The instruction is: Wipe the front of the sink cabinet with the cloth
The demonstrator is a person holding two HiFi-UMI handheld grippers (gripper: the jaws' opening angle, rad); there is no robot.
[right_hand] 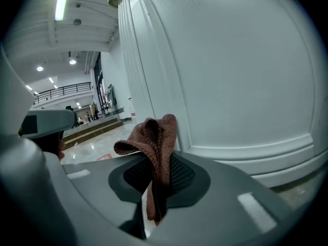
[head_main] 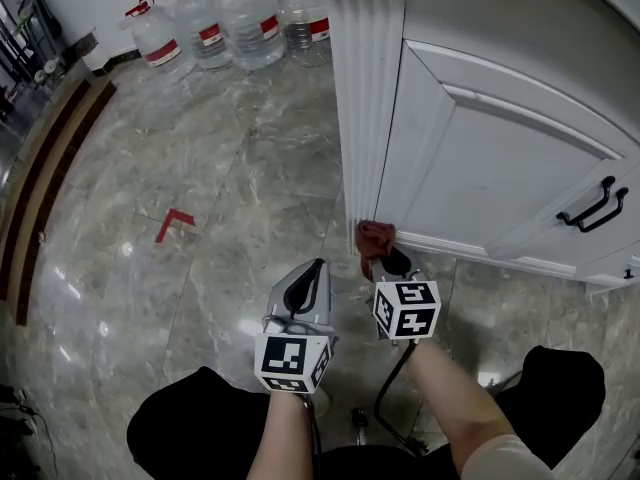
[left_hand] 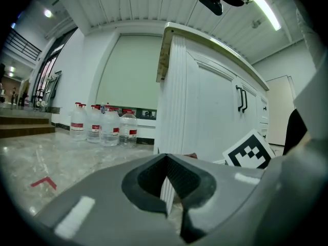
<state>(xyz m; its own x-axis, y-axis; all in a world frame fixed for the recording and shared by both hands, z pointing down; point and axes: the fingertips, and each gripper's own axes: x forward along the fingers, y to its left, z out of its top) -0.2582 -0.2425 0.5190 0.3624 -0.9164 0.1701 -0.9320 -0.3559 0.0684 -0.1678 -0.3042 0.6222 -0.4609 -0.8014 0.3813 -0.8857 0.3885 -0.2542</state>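
Rust-brown cloth is clamped between the jaws of the right gripper and held low against the white sink cabinet — at the foot of its fluted corner post. The left gripper is held just beside, above the marble floor — jaws together, nothing between them.
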